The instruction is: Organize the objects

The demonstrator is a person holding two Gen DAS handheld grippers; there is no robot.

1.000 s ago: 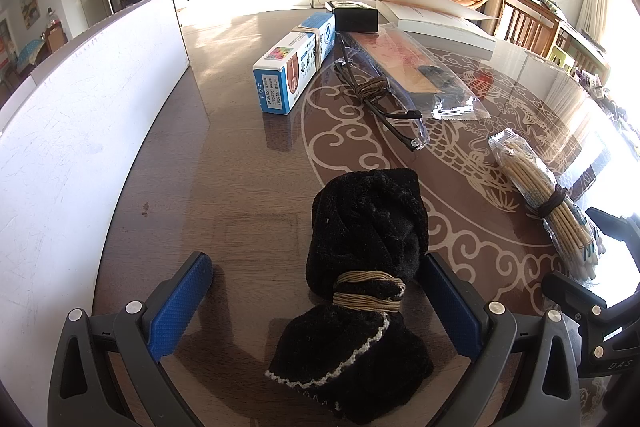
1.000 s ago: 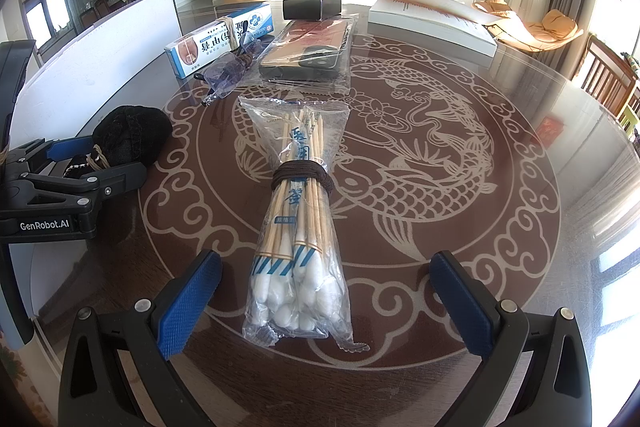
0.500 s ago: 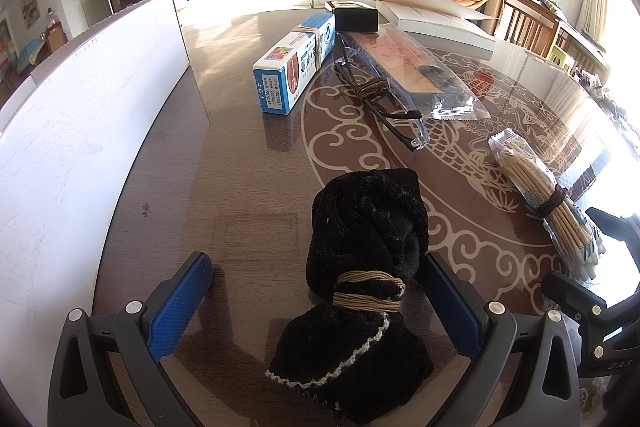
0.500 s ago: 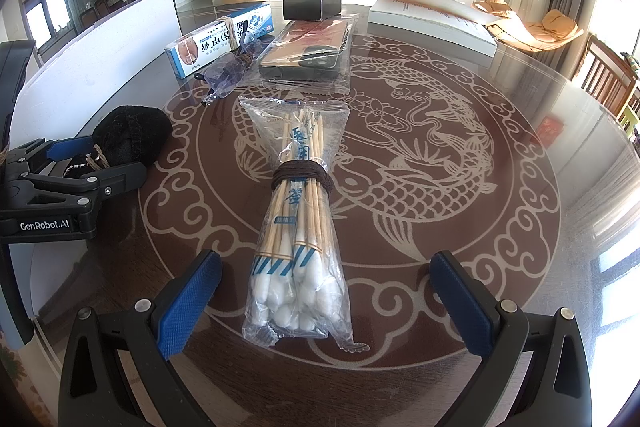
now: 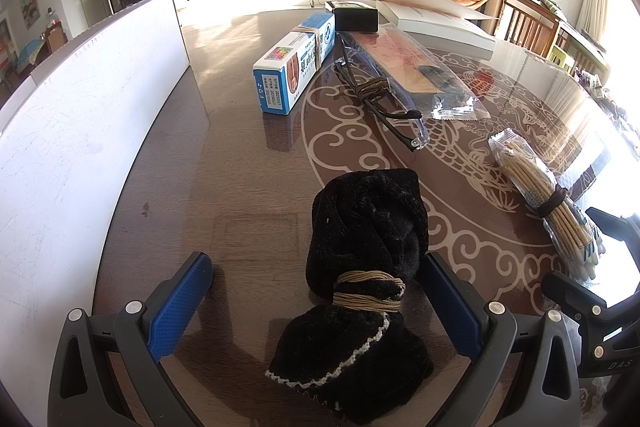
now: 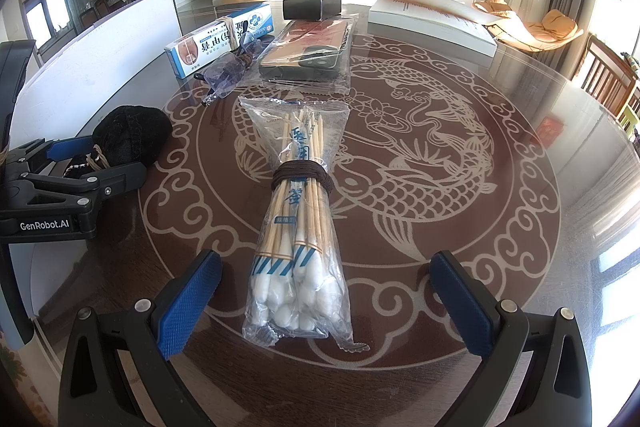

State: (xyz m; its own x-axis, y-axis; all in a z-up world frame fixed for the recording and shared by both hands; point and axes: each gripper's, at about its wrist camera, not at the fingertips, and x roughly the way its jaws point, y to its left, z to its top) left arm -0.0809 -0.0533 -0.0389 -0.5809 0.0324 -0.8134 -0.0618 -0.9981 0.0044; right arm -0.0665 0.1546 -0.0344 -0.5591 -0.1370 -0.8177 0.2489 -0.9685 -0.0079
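A black fuzzy cloth bundle [image 5: 366, 255] tied with tan cord lies on the table between the fingers of my open left gripper [image 5: 320, 301], nearer the right finger. The same bundle [image 6: 132, 137] shows at the left of the right wrist view, with the left gripper [image 6: 86, 163] around it. A clear bag of cotton swabs [image 6: 300, 227], bound by a brown band, lies lengthwise between the fingers of my open right gripper [image 6: 324, 297], untouched. The swab bag [image 5: 544, 195] also appears at the right of the left wrist view.
Farther back lie a blue-and-white box [image 5: 296, 63], glasses tied with cord [image 5: 384, 103], a flat packet in clear wrap [image 6: 308, 55], a small black box [image 6: 312, 7] and a white book-like box [image 6: 432, 19]. A white board [image 5: 80, 131] stands along the left edge of the table.
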